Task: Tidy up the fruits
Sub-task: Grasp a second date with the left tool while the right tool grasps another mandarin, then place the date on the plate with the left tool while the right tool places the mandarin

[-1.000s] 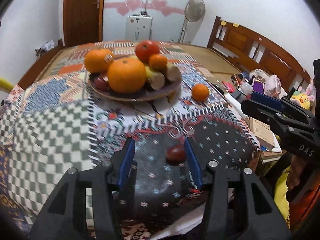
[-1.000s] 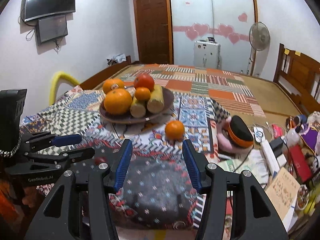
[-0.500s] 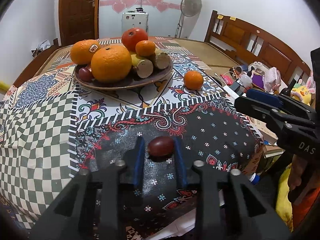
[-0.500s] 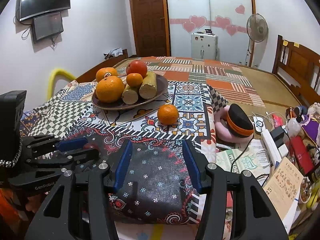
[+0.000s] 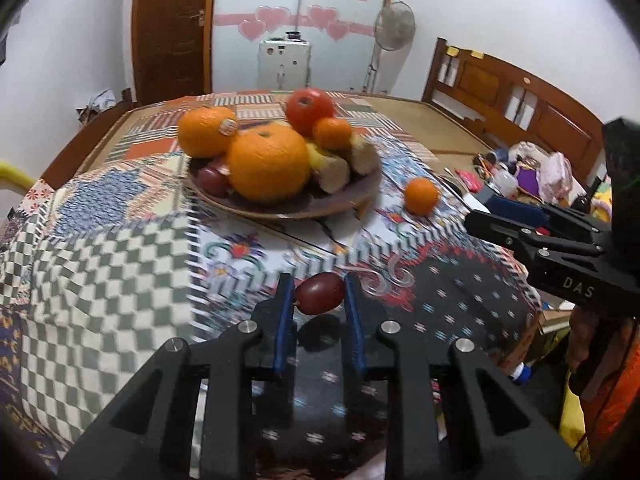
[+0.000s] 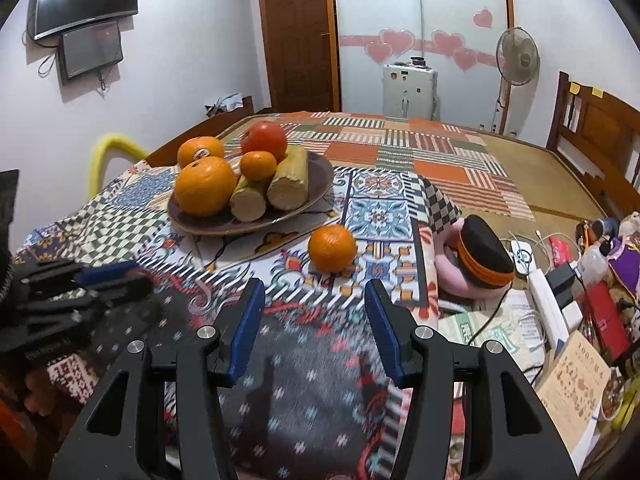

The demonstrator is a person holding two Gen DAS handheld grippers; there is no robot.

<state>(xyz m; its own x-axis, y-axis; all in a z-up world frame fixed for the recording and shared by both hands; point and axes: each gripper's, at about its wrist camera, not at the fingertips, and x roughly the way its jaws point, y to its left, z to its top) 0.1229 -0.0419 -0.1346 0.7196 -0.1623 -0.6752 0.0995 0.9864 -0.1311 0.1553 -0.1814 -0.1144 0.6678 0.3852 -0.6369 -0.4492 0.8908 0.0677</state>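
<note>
Blurred patchwork cloth (image 5: 100,264) around gripper (image 5: 319,298)

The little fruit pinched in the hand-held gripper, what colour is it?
Dark red, glossy, like a small plum or date. The left wrist view shows it best.

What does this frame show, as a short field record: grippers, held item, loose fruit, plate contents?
left gripper: shut on the dark red fruit, which sits between its blue pads, raised above its shadow on the cloth
right gripper: open, nothing between its jaws, pointed toward the loose orange
loose orange: alone on the patterned cloth, just outside the plate
plate: holds two large oranges, a small orange, a red tomato-like fruit, two pale cut stalks and a small dark red fruit
left to do: held fruit and loose orange not yet on the plate
</note>
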